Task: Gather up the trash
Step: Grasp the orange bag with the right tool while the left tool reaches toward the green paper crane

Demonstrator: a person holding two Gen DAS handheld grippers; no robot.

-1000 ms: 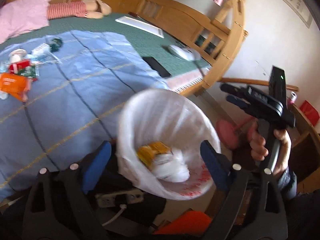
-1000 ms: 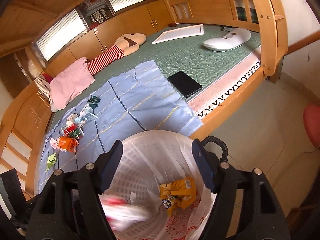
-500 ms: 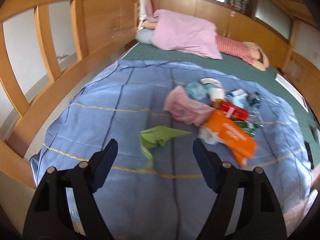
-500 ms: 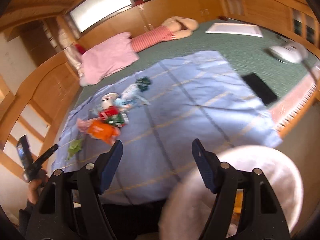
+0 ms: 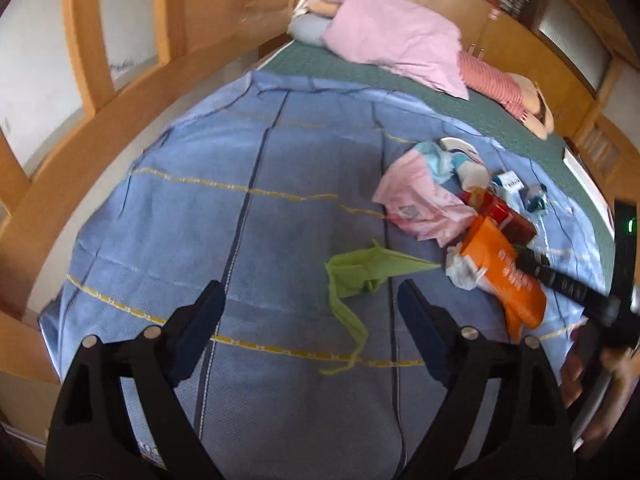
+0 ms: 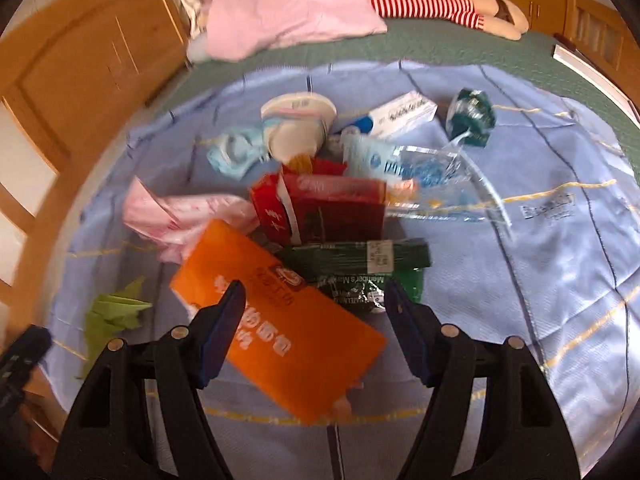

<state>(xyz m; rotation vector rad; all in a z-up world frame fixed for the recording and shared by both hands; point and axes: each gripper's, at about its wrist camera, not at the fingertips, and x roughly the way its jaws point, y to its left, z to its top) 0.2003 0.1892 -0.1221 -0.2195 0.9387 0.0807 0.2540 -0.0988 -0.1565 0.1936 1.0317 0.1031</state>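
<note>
Trash lies in a heap on the blue sheet [image 5: 240, 240]. My right gripper [image 6: 316, 296] is open and hovers over the orange bag [image 6: 280, 320]; its pads do not press on it. Behind the bag lie a red carton [image 6: 328, 208], a dark green wrapper [image 6: 360, 260], a pink bag [image 6: 180, 216] and a clear wrapper [image 6: 420, 168]. My left gripper [image 5: 310, 300] has its jaws opening with nothing gripped, and a crumpled green plastic bag [image 5: 360, 272] lies on the sheet just ahead of its fingertips. One of the right gripper's fingers [image 5: 560, 284] shows over the orange bag [image 5: 504, 272].
A pink pillow [image 6: 288, 8] and a striped plush doll [image 6: 432, 0] lie at the head of the bed. Wooden rails [image 5: 100, 120] run along the left side. A white cup [image 6: 296, 124], a white box [image 6: 404, 114] and a crumpled dark green wrapper [image 6: 472, 116] lie farther back.
Both grippers have swung away from the white-lined bin to above the bed. The bin is out of both views. The right gripper now hangs close over the trash heap.
</note>
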